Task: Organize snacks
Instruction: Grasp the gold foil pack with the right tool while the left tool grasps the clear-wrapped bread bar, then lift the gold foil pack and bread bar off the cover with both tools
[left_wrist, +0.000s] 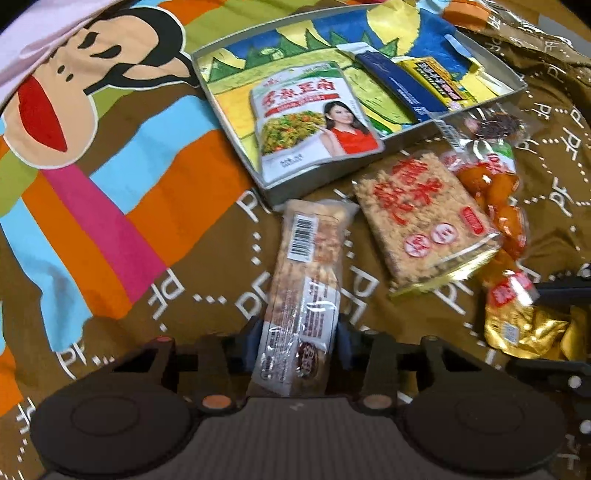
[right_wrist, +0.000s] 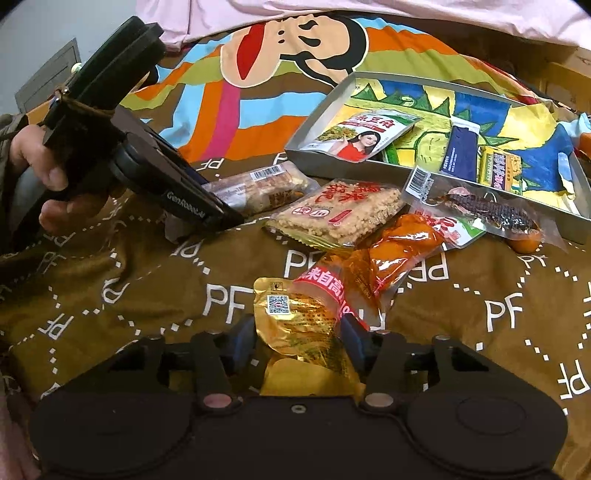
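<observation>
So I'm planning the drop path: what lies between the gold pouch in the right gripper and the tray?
In the right wrist view, an orange snack bag and a clear dark-snack packet lie between gold pouch and tray.

We cannot read the blurred print on the nut bar (left_wrist: 303, 295). The gold packet (right_wrist: 306, 332) hides the orange pouch's (right_wrist: 399, 251) near end; the tray (right_wrist: 576, 229) is cut off at the right edge.

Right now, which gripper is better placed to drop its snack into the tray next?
Left, probably. The left gripper pinches the long snack bar, whose far end lies close to the tray front corner. The right gripper straddles the gold packet, with other snacks between it and the tray.
</observation>
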